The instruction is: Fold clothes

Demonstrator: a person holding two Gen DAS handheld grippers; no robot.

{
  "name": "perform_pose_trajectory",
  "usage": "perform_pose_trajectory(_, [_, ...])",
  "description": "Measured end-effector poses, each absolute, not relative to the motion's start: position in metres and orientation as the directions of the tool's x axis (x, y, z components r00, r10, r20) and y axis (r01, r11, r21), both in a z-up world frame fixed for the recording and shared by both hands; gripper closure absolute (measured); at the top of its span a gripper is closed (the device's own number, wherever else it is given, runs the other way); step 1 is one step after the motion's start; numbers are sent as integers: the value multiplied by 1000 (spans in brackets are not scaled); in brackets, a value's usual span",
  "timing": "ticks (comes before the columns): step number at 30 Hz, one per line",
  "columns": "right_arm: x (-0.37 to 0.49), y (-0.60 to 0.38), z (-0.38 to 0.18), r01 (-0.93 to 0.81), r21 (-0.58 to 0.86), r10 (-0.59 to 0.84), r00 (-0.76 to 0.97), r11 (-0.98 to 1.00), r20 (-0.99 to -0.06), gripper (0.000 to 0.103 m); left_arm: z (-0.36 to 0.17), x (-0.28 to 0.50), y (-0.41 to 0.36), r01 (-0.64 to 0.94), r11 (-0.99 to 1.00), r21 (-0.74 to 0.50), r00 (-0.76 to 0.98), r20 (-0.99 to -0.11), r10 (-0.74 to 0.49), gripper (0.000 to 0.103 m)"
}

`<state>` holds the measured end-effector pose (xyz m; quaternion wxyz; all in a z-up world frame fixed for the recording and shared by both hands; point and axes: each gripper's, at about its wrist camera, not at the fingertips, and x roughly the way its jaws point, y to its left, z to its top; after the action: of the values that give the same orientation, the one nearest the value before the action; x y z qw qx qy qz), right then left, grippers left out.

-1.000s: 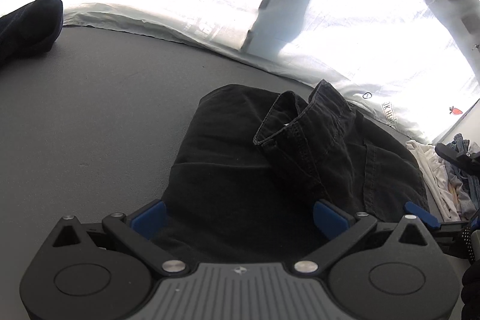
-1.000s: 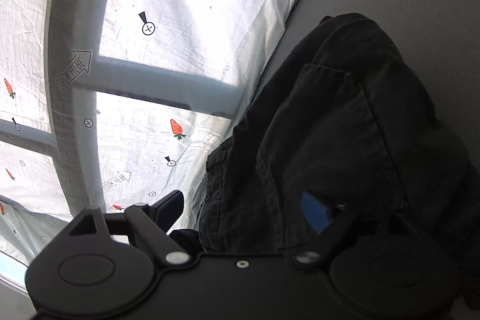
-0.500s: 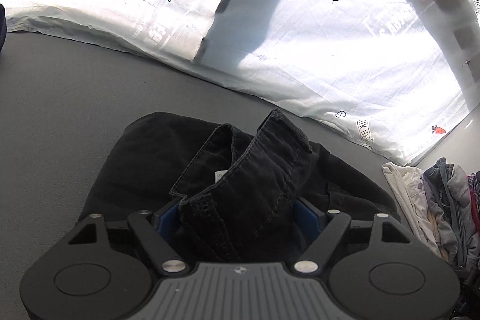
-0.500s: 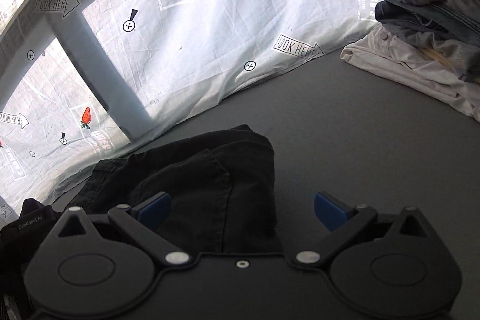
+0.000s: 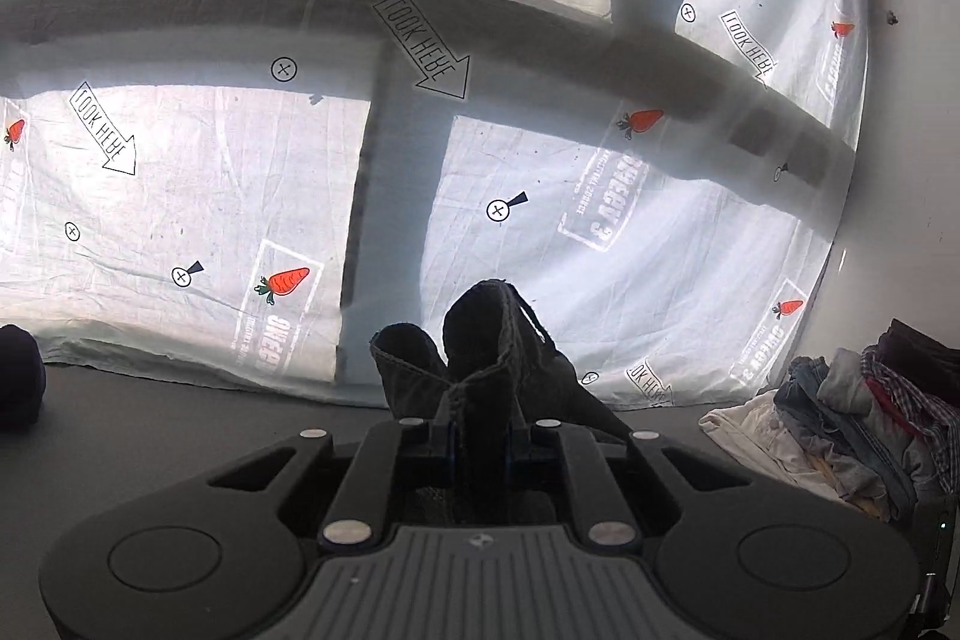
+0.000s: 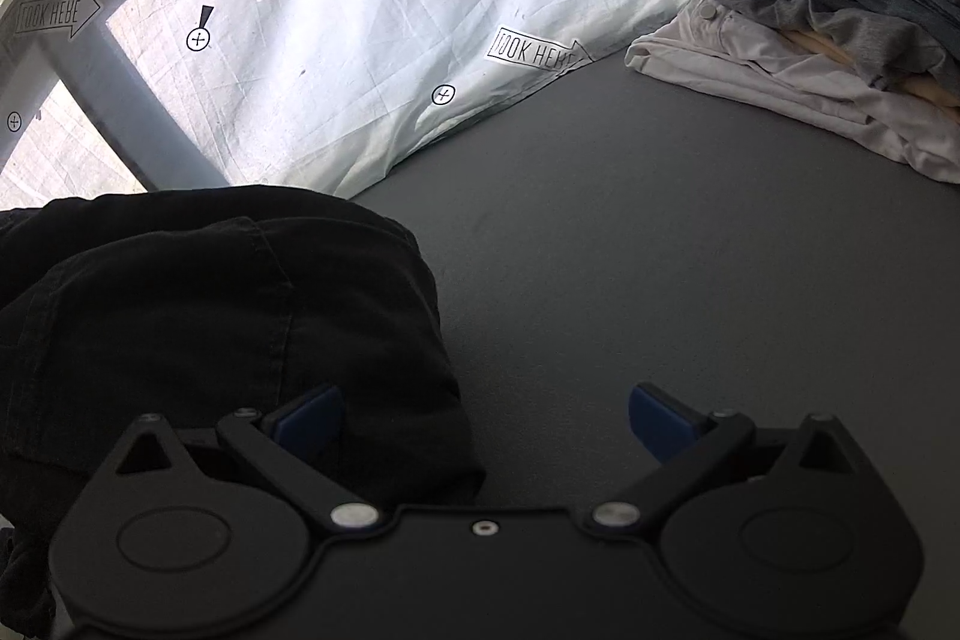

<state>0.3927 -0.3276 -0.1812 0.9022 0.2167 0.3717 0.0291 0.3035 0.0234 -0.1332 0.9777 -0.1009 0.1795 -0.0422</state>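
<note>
Two grippers work over a flat dark grey table [image 6: 660, 232] that runs up to a backlit white sheet [image 5: 540, 250] printed with orange carrots, crossed circles and "LOOK HERE" arrows. In the left wrist view, the left gripper [image 5: 478, 445] is clenched on a thick, stitched edge of the black denim garment [image 5: 480, 370]; the cloth is pinched between the two close-set fingers and stands up in bunched folds just ahead of them, with more of it trailing down to the right toward the table. In the right wrist view, the right gripper [image 6: 486, 412] is released, its blue-padded fingers [image 6: 309, 415] spread wide and low over the table. Its left finger lies over the near edge of the black garment [image 6: 228, 316], which sits in a crumpled heap with a seamed panel facing up, on the left part of the table and close to the sheet; its other finger is over bare table, holding nothing. At the far right of the table, a pile of mixed clothes [image 6: 810, 16] lies stacked, with cream fabric at the bottom and grey, blue denim and plaid pieces above it, well apart from the black garment.
</note>
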Motion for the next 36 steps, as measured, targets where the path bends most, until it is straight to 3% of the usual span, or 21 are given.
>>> perform_pose_trajectory(2, [394,-324,-185,98,404,221,709,909,-670,0,-151,307,46,-63,966,-249,910,-413,-47,88])
perform_pose_trajectory(5, [399,-319,-191,91,410,243,684,907,-688,0,-212,324,81,-212,934,-288,791,-612,-9,81])
perform_pose_trajectory(7, [402,-314,-192,71,408,258,673,910,-693,0,-244,326,91,-266,935,-236,714,-699,26,65])
perform_pose_trajectory(12, [406,-295,-193,-14,351,275,652,936,-707,0,-243,305,102,-288,927,-241,734,-677,52,27])
perform_pose_trajectory(15, [408,-283,-194,-66,316,283,638,946,-716,0,-237,306,104,-264,943,-204,744,-665,64,16])
perform_pose_trajectory(19, [410,-268,-196,-136,268,293,619,954,-728,0,-240,318,100,-216,973,-79,723,-683,105,10])
perform_pose_trajectory(26, [429,-256,-204,-203,246,319,564,948,-762,0,-259,343,95,-98,995,-21,702,-710,55,4])
perform_pose_trajectory(31, [453,-265,-214,-202,320,378,529,926,-760,0,-270,367,111,-109,981,-163,677,-735,-46,1])
perform_pose_trajectory(36, [482,-269,-219,-250,417,486,472,874,-735,0,-280,392,115,-51,978,-201,642,-757,-122,0])
